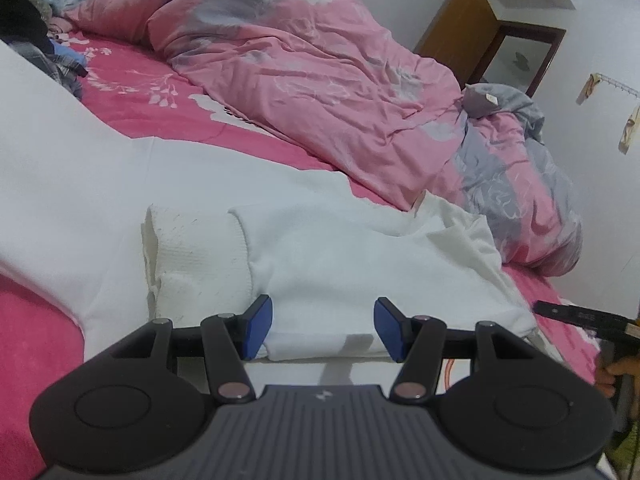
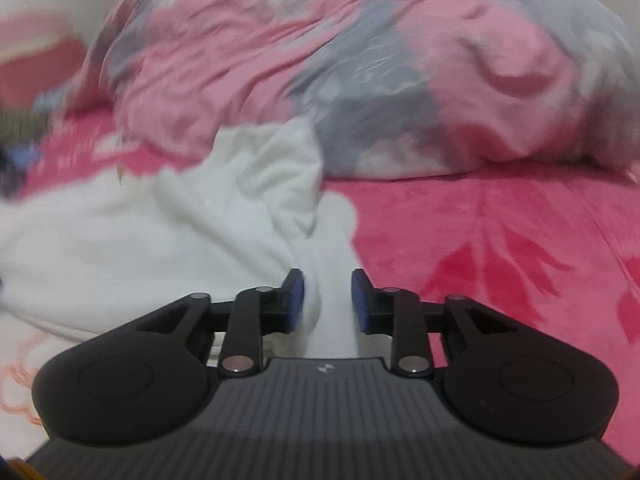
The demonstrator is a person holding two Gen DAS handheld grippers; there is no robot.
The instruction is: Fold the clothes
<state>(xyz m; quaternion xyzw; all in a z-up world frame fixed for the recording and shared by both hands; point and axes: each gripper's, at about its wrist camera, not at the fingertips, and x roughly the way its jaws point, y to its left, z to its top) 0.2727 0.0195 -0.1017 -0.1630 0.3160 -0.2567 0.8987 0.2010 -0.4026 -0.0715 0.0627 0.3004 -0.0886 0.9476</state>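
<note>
Pink bed point(image 1: 24, 320): white garment's point(image 1: 320, 248) hem edge sits between left hand-held gripper's point(image 1: 323, 328) parted pads. Right hand-held gripper point(image 2: 327, 300) parted around a fold; bare sheet at 3 o'clock.

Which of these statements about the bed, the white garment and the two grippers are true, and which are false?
1. The white garment lies on a pink bed sheet. True.
2. The left gripper is shut tight. False: its jaws stand apart, with the garment's edge between them.
3. A pink and grey quilt lies bunched behind the garment. True.
4. The right gripper has nothing between its jaws. False: white cloth runs between them.
</note>
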